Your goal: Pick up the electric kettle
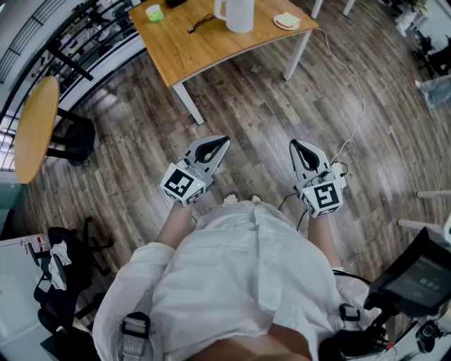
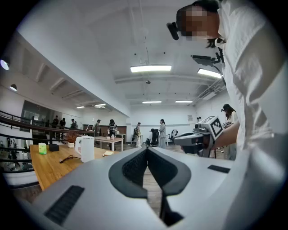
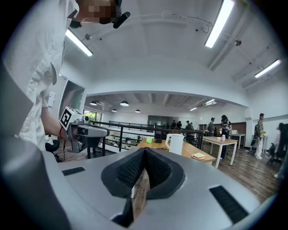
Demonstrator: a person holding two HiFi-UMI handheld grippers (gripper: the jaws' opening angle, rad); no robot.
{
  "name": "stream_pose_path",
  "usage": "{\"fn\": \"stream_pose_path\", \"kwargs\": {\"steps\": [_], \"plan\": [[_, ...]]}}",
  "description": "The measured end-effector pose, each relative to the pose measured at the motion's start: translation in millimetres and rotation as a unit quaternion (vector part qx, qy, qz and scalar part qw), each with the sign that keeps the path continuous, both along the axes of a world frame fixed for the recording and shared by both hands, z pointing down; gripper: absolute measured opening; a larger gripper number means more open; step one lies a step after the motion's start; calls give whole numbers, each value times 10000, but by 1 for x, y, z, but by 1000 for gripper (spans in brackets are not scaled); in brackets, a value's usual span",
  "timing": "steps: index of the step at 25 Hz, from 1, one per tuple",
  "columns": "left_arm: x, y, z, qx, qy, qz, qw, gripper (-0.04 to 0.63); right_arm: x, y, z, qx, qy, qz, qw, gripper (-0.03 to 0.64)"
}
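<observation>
Person stood on the wood floor (image 1: 246, 106) w/ both claws held out in front, side by side, pointing roughly twd the tabletop (image 1: 197, 53) but well short of it. Left claw (image 1: 224, 141) was pressed together, nothing betw. its jaws. Right claw (image 1: 294, 144) was likewise closed tight & empty. The electric kettle (image 1: 238, 14), white, stood upright on the tabletop, well apart from both claws, untouched. Just right of it, near the tabletop's corner, lay a small plate (image 1: 287, 21) w/ sth pale on it. To the kettle's left were a dark cord (image 1: 201, 23) & a green cup (image 1: 154, 13). Several other people (image 2: 162, 132) stood far back in the room.
</observation>
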State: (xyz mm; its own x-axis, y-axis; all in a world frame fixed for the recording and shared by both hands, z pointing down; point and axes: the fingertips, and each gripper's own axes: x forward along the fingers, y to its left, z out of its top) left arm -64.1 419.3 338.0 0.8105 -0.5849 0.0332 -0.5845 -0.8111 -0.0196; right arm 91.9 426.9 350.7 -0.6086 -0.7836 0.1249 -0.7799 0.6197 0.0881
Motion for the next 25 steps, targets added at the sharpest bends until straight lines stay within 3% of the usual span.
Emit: {"fn": "stream_pose_path", "kwargs": {"steps": [16,25], "plan": [[4,-4,0,-19,80,46,10000,8,1,-3,2,-11,33,25,10000,11],[1,-1,-1,-54,148,9,9999,8,4,-3,-3,69,-332,72,9994,12]]}}
